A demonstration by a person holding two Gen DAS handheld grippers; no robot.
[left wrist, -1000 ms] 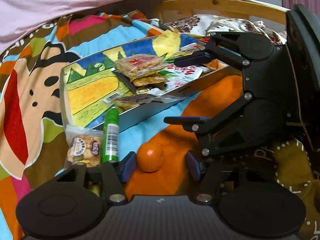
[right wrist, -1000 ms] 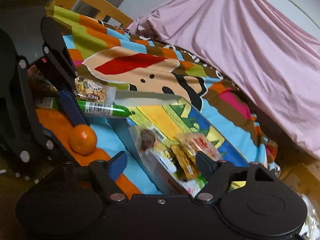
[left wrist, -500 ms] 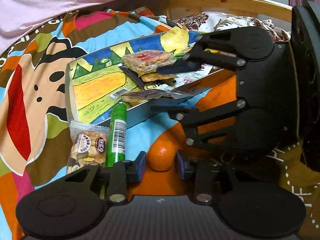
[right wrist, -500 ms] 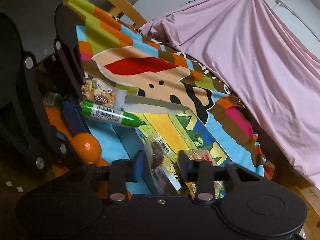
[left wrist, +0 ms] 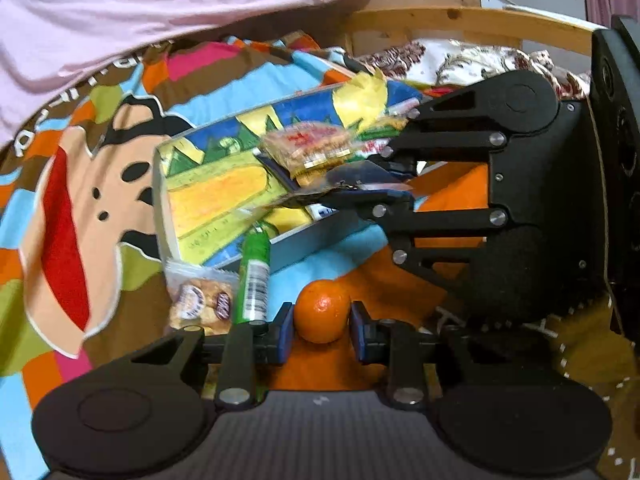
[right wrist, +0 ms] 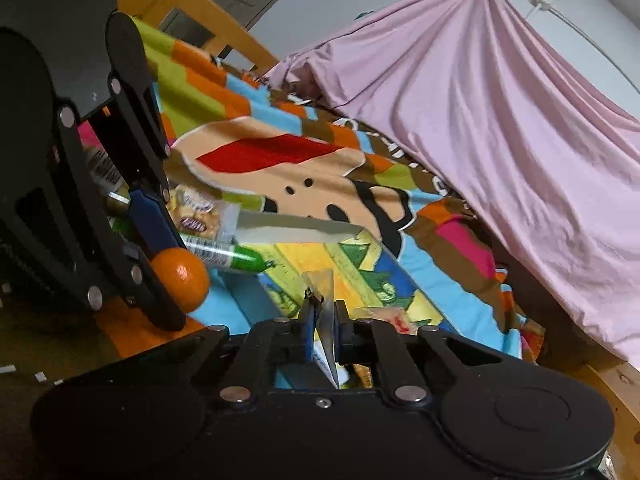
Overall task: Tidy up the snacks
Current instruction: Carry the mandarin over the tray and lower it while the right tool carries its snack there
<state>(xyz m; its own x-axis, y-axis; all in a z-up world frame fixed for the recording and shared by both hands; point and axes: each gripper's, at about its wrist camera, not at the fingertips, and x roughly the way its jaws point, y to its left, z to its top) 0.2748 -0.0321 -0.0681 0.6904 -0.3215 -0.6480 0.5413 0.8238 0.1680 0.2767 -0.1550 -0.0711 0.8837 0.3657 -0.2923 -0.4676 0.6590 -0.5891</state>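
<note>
Left gripper (left wrist: 320,330): jaws narrowed from wide apart to pads against both sides of the orange (left wrist: 321,309). Right gripper (right wrist: 323,330): jaws gone from wide open over the tray (left wrist: 304,236) to clamped on a clear snack packet (right wrist: 326,312), its edge pinched between the pads

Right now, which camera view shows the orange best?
The left wrist view: the orange sits whole and centred between the left gripper pads. In the right wrist view the orange shows from the side, partly hidden by a gripper finger.
</note>
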